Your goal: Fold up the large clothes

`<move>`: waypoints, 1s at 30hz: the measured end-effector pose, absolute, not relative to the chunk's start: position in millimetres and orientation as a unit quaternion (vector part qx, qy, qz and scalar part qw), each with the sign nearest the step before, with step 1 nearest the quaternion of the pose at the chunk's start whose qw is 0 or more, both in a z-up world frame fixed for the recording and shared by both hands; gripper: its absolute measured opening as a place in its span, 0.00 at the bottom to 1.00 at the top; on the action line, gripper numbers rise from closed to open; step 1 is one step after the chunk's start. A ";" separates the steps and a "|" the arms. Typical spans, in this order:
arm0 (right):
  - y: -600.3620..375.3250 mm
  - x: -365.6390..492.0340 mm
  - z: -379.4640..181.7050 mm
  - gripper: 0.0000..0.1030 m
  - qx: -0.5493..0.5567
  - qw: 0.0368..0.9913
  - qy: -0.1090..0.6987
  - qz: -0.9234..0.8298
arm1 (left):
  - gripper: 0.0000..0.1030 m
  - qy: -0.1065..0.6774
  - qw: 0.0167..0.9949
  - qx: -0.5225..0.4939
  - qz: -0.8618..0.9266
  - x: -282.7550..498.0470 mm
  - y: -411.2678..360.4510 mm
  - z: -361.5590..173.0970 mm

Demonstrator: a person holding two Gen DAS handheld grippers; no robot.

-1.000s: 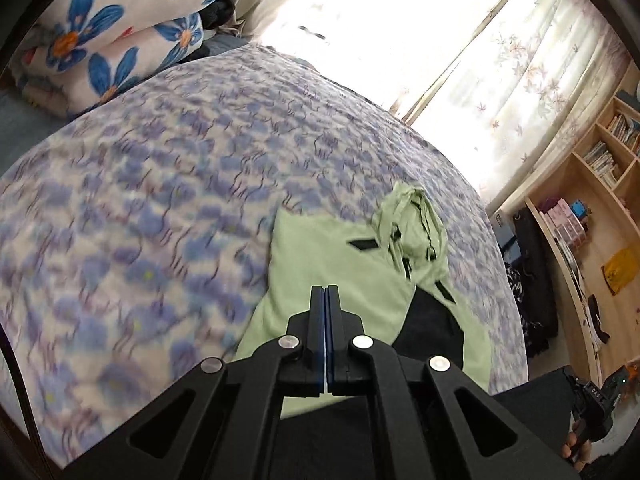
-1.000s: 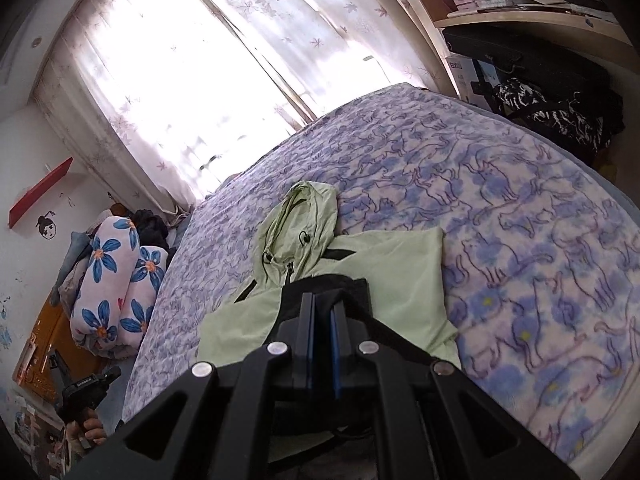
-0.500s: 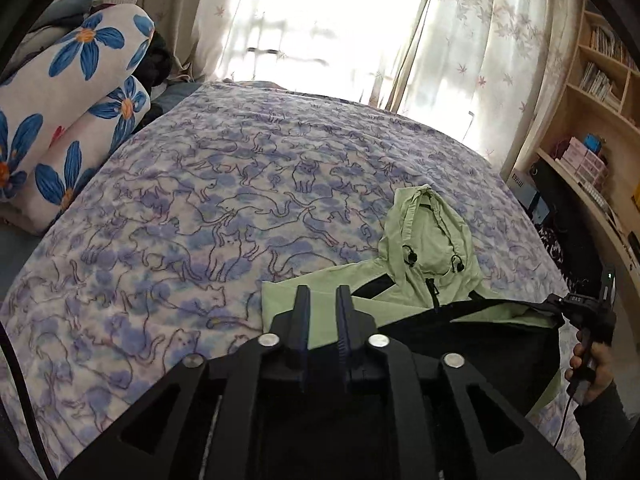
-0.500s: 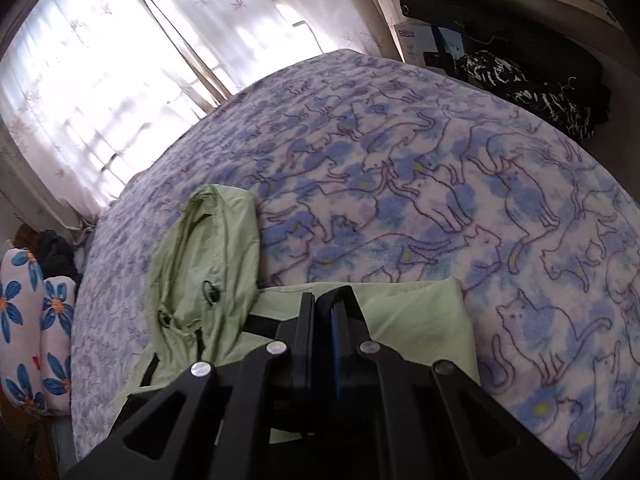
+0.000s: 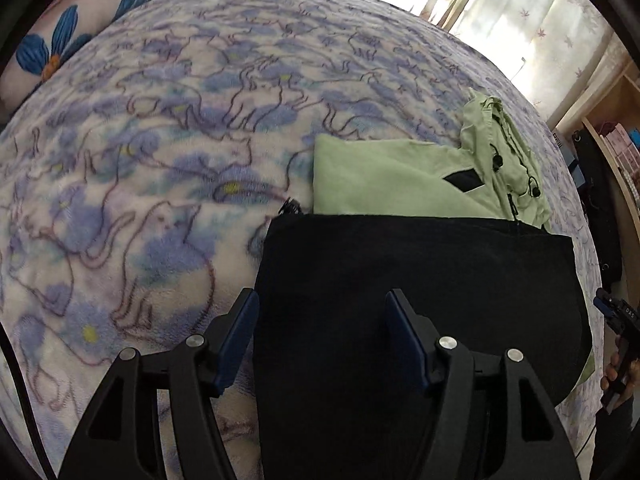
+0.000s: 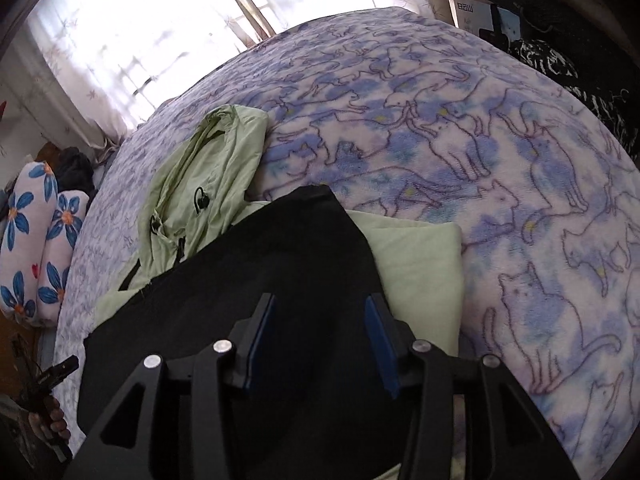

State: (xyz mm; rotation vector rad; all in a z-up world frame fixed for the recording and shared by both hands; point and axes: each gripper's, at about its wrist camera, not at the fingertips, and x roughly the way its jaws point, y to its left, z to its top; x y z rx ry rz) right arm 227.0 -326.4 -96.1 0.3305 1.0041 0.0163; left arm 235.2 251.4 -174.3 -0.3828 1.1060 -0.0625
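The left gripper point(image 5: 320, 316) has just been opening – its jaws stand apart over the black lower part of the jacket point(image 5: 420, 280), the pads pressing on nothing. The right gripper point(image 6: 320, 320) has likewise just been opening and hangs released above the same black fabric. The jacket lies folded on the cat-print blanket point(image 5: 160, 160), its pale green hood point(image 6: 208, 176) spread beyond the fold – a flowered pillow point(image 6: 36, 240) sits at the bed's far end.
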 end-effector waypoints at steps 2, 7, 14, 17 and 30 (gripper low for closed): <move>-330.9 229.5 -98.9 0.45 0.160 0.864 0.478 0.014 | 0.62 0.528 0.825 -0.199 -0.043 235.8 254.6 -187.9; -330.6 248.6 -111.5 0.45 0.145 0.864 0.482 0.016 | 0.63 0.517 0.819 -0.240 -0.070 232.1 264.3 -207.8; -330.2 287.6 -133.3 0.45 0.138 0.858 0.495 0.011 | 0.63 0.514 0.805 -0.282 -0.095 223.6 280.0 -211.2; -331.4 301.2 -141.7 0.45 0.141 0.853 0.502 0.011 | 0.63 0.517 0.802 -0.279 -0.109 220.4 283.0 -214.0; -311.0 255.1 -93.7 0.02 0.094 0.912 0.399 0.007 | 0.03 0.467 0.868 -0.149 -0.081 222.2 234.8 -152.2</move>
